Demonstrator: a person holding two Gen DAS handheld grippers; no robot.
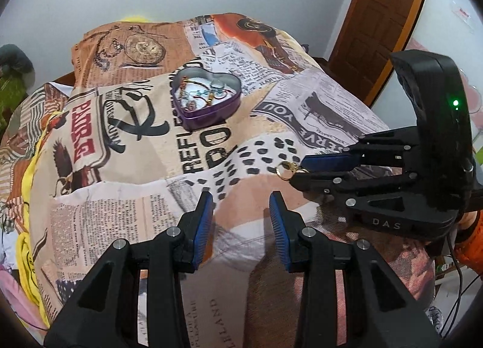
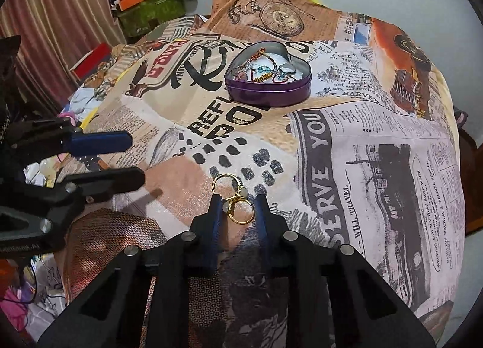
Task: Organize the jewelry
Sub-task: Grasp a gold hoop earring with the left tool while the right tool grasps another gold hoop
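Tin (image 2: pixel 268 93) beyond rings (image 2: pixel 234 197); left tongs (image 2: pixel 132 154) beside.

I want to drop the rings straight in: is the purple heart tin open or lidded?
Open. The heart tin shows no lid in either view, and bracelets and beads lie visible inside it.

Two gold rings (image 2: pixel 234 198) lie on the printed cloth (image 2: pixel 377 151), touching each other: one (image 2: pixel 241 211) between the right gripper's (image 2: pixel 237 201) jaws, the other (image 2: pixel 225 185) just ahead of their tips. One purple heart-shaped tin (image 2: pixel 268 76) sits well ahead of the jaws. It holds a tangle of jewelry (image 2: pixel 265 71); the pieces overlap too much to count. Two grippers show: the right one and the left gripper (image 1: pixel 241 200).
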